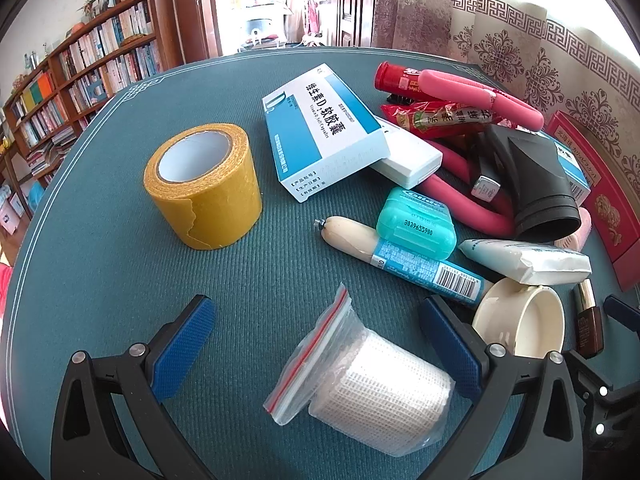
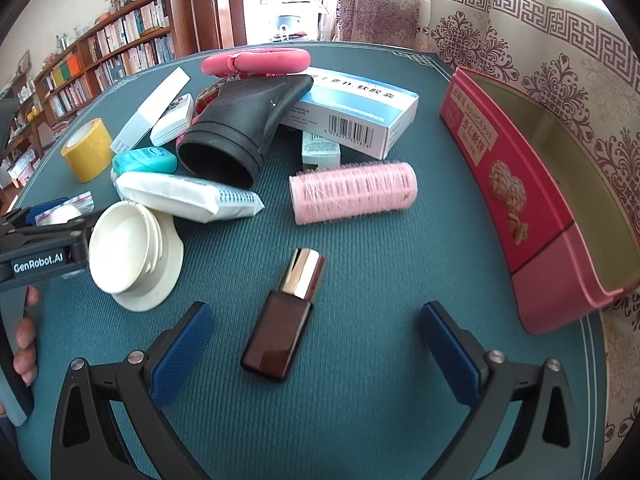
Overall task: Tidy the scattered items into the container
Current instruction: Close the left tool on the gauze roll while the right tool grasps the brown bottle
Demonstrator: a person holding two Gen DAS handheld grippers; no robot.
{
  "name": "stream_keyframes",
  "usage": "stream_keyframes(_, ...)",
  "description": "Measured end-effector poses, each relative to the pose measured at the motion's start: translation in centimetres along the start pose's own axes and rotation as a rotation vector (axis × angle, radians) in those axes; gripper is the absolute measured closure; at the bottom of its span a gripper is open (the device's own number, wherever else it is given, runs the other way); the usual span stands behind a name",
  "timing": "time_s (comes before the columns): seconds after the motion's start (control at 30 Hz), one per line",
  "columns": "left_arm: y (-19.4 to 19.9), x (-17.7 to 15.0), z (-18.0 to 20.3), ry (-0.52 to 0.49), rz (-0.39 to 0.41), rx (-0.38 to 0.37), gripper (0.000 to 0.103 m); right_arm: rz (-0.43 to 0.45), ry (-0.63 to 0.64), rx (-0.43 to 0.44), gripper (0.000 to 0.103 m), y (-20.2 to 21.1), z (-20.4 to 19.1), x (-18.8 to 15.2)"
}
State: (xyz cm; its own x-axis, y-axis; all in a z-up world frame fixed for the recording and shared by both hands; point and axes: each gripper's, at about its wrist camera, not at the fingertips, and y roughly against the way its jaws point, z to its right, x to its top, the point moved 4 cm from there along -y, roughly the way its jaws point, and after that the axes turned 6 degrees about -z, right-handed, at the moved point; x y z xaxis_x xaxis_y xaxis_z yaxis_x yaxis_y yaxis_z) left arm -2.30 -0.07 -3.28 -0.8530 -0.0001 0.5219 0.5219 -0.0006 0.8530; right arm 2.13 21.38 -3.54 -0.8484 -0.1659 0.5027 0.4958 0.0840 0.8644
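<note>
My left gripper (image 1: 316,320) is open around a zip bag holding a white gauze roll (image 1: 372,388), which lies between its blue pads on the teal mat. My right gripper (image 2: 316,324) is open around a small brown bottle with a shiny cap (image 2: 284,320), lying flat between its pads. The red and pink tin container (image 2: 536,216) stands open at the right edge, empty inside; it also shows in the left wrist view (image 1: 600,196). Scattered items include a yellow tape roll (image 1: 204,188), a blue-white medicine box (image 1: 320,128), a pink hair roller (image 2: 352,192) and a black nozzle (image 2: 244,128).
A white lid (image 2: 132,256), a white tube (image 2: 184,196), a teal floss case (image 1: 416,224), a stick with a barcode (image 1: 420,268), pink handles (image 1: 480,92) and a red packet (image 1: 436,120) crowd the mat's middle. A bookshelf (image 1: 80,80) and curtain (image 2: 520,32) stand behind.
</note>
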Motion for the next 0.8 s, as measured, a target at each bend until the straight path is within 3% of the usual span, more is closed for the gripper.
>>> stream_keyframes(0.8, 1.6, -2.3, -0.1, 0.004, 0.003, 0.005, 0.0, 0.024, 0.002, -0.005, 0.0, 1.1, 0.5, -1.3)
